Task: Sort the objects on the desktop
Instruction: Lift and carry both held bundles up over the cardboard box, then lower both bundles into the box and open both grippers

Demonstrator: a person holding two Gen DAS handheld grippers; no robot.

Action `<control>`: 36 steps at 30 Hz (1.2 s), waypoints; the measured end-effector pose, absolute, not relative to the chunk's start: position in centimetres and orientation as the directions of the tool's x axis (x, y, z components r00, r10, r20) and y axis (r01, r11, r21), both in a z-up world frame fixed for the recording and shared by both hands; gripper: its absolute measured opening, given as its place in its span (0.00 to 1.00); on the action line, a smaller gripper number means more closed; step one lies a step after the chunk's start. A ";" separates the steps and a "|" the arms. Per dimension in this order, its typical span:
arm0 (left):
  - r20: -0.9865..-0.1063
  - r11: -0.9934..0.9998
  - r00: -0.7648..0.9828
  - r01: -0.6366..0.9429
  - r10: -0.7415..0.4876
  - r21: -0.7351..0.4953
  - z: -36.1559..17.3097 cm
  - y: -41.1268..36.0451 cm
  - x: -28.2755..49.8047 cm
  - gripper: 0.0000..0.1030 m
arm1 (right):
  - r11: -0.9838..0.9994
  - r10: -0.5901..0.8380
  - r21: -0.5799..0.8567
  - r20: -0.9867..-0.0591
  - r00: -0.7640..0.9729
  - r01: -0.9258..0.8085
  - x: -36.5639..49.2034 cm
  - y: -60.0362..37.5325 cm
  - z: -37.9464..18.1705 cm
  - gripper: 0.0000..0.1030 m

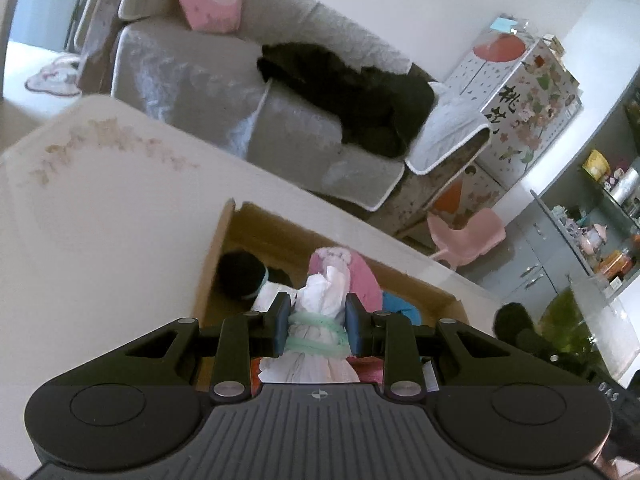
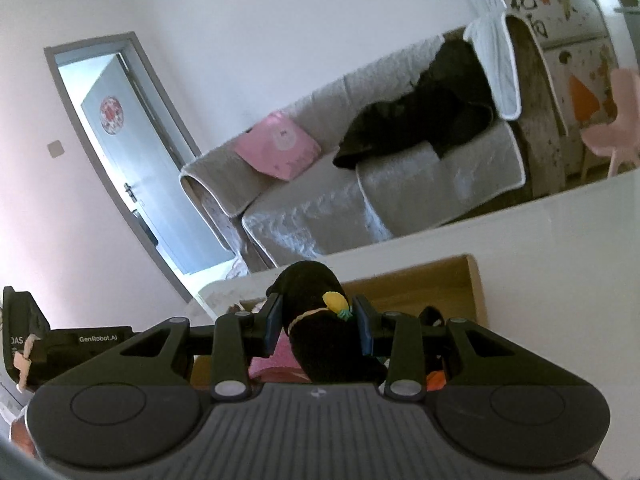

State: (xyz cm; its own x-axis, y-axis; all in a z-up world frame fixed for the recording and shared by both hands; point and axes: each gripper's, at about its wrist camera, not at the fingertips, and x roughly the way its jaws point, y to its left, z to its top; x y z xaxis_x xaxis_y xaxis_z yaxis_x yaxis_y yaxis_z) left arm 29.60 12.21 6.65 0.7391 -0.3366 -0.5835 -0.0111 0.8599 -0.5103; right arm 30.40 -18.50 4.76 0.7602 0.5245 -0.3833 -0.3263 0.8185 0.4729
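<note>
A white cloth bundle [image 1: 318, 312] bound with a green band [image 1: 316, 330] is pinched between the pads of the left gripper [image 1: 319, 322] and held above an open cardboard box [image 1: 420, 280] on the white table [image 1: 100, 208]. A black rolled item [image 2: 320, 320] bearing a yellow pineapple charm [image 2: 337, 301] is clamped in the right gripper [image 2: 319, 322], over the same box [image 2: 440, 280]. Pink fabric [image 1: 366, 280], a dark item [image 1: 240, 274] and something blue [image 1: 400, 304] are seen inside the box.

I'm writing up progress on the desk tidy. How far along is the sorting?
Done: a black item and a pink one already lie in the cardboard box. In hand: the left gripper clamps a white bundle, the right gripper a black bundle, both above the box. Left: dropping both in.
</note>
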 end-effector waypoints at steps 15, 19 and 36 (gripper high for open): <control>-0.651 0.875 0.689 -0.050 -0.319 -0.482 3.7 11.5 31.4 0.34 | 0.865 0.483 0.385 -0.466 0.741 -0.321 29.8 -15.1 3.2 0.34; -0.668 0.889 0.680 -0.055 -0.301 -0.455 3.4 11.4 31.4 0.40 | 0.878 0.466 0.355 -0.483 0.741 -0.321 29.7 -14.4 3.0 0.35; -0.608 0.961 0.776 -0.006 -0.170 -0.276 7.0 10.5 27.9 0.76 | 0.905 0.417 0.278 -0.430 0.801 -0.322 27.7 -15.4 5.2 0.50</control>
State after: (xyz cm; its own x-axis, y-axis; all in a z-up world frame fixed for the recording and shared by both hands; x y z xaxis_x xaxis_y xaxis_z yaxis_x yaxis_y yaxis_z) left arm 27.93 10.50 7.03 0.7757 -0.1697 -0.6078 -0.0064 0.9610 -0.2764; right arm 27.68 -15.43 5.23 0.8011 0.4166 -0.4297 -0.3216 0.9051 0.2781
